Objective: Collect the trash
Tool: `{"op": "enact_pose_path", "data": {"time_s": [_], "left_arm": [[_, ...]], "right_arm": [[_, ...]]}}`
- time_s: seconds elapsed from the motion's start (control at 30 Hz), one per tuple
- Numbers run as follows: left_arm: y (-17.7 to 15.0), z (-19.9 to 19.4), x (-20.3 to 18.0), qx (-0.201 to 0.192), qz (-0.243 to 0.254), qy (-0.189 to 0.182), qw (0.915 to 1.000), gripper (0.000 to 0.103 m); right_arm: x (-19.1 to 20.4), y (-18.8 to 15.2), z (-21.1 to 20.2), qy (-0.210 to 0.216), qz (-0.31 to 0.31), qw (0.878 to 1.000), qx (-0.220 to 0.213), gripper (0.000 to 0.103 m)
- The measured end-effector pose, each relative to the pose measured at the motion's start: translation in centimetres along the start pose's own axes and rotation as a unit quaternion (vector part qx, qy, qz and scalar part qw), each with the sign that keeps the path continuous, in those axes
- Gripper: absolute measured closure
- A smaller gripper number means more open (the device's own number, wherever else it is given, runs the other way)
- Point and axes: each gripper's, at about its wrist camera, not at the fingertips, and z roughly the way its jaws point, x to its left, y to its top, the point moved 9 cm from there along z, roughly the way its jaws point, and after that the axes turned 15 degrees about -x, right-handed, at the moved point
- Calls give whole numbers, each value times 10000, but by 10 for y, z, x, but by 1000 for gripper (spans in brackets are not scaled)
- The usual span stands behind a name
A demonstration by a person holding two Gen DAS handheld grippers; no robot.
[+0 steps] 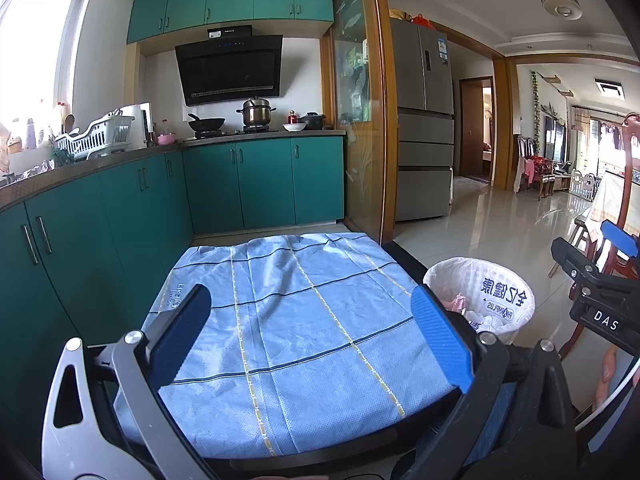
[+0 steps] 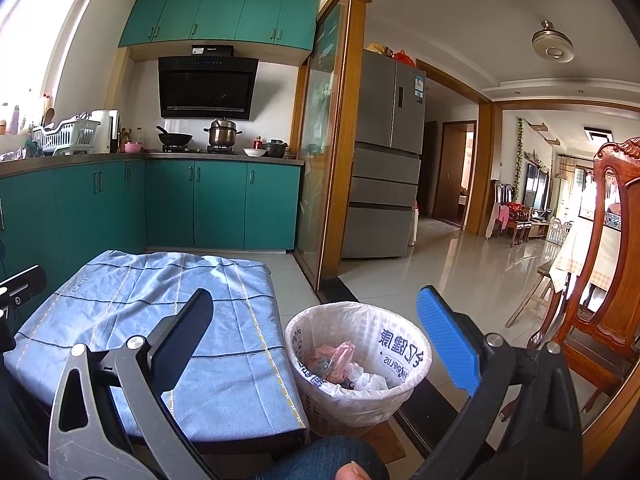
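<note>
left gripper (image 1: 312, 332) spread wide, empty, over blue cloth (image 1: 288, 320). right gripper (image 2: 316, 340) spread wide, empty, above lined trash basket (image 2: 358, 360) holding crumpled wrappers (image 2: 340, 364).

A low table (image 1: 352, 450) with a dark edge carries a light blue checked cloth (image 1: 296, 320), rumpled and covering its whole top. Beside the table, on the pale tiled floor (image 2: 432, 276), stands a bin (image 2: 360, 368) lined with a white bag, crumpled trash (image 2: 340, 364) inside.

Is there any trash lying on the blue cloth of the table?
No, the blue cloth is bare in the left wrist view; the only trash visible sits inside the lined bin.
</note>
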Motion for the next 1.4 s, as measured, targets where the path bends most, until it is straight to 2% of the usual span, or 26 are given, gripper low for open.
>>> {"op": "enact_pose_path", "data": {"time_s": [0.33,0.63,0.8,1.23,1.3,1.4], "left_arm": [[-6,5,0,124,35,140,9998,3],[-12,11,-3,284,-108,-5,9995,3],[-17,15,-2,347,-41,92,9993,3],[-32,26,-9,515,57,-183,9985,3],[-35,33,-3,488,150,-121,9986,3],[-44,58,20,481,533,244,9971,3]], "right_arm": [[2,-8,6,26,-17,10000,80,3],[3,-16,10,46,-34,9999,147,3],[3,-20,11,38,-55,9998,163,3],[6,-31,19,71,-116,9994,316,3],[7,-32,20,88,-129,9993,337,3],[19,-29,24,328,-229,9986,356,3]]}}
